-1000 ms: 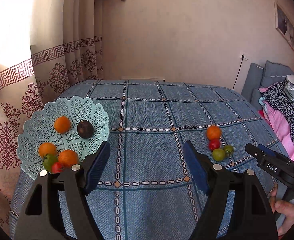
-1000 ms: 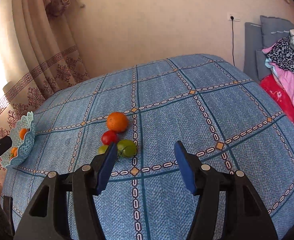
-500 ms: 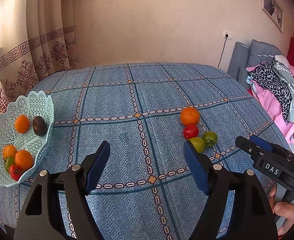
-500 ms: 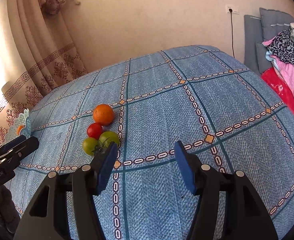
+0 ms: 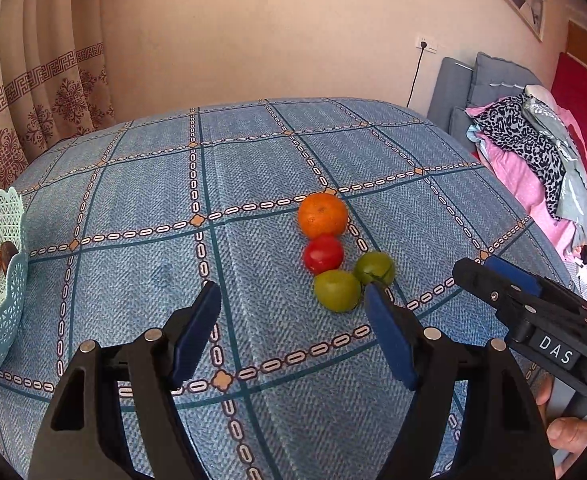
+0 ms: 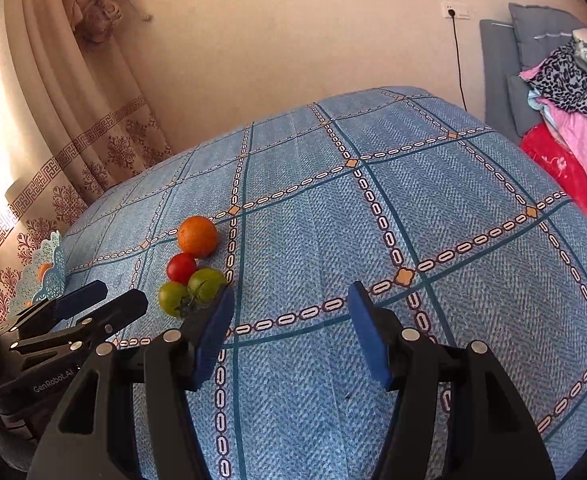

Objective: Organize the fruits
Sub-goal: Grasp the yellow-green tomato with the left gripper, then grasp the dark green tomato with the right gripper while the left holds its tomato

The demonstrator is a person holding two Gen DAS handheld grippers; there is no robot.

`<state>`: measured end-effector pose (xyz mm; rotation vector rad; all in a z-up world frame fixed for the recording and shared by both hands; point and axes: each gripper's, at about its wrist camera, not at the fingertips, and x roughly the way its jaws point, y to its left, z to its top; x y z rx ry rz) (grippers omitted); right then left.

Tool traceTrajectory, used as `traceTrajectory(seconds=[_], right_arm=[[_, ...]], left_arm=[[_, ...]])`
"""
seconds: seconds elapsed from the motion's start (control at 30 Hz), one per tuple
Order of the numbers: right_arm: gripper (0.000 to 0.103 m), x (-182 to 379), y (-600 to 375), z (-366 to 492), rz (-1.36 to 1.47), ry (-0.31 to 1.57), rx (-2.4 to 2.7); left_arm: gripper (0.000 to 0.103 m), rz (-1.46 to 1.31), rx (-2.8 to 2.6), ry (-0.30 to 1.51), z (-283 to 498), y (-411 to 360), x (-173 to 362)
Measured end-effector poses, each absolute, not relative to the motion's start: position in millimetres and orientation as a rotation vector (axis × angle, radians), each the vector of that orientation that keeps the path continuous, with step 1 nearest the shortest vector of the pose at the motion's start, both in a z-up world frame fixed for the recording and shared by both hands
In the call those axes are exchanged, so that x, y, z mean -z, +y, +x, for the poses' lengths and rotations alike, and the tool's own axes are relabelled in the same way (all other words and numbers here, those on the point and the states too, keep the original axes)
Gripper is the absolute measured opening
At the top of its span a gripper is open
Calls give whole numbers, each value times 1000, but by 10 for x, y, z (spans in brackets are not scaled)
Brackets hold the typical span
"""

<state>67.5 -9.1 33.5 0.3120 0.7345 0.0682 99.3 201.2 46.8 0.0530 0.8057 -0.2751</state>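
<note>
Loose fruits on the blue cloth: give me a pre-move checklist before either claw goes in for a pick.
1. Left claw open and empty: ok.
2. Right claw open and empty: ok.
3. Target free to grasp: not ok; the orange, red tomato and two green tomatoes sit bunched, apparently touching.
4. Claw lined up on a fruit: not ok; the cluster lies right of the left claw's gap and left of the right claw's.
5. Basket has room: cannot tell; only its edge shows.
6. Claws clear of each other: ok, but both sit near the cluster.
</note>
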Motion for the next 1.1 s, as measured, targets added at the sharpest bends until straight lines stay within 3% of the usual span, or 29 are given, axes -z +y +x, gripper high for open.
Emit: traceTrajectory(seconds=[0.17, 0.3, 0.57, 1.1], right_arm=[[59, -333, -113, 674, 324, 734, -74], [59, -317, -129, 665, 336, 735, -76], [59, -274, -66, 683, 320, 750, -99], [59, -284, 307, 892, 228, 782, -162]], left_arm=[[70, 77, 304, 817, 1058, 1869, -392], [53, 49, 329, 865, 1162, 1827, -282], [31, 19, 403, 860, 1213, 1782, -191], [31, 22, 232, 836, 1084, 2254, -290]])
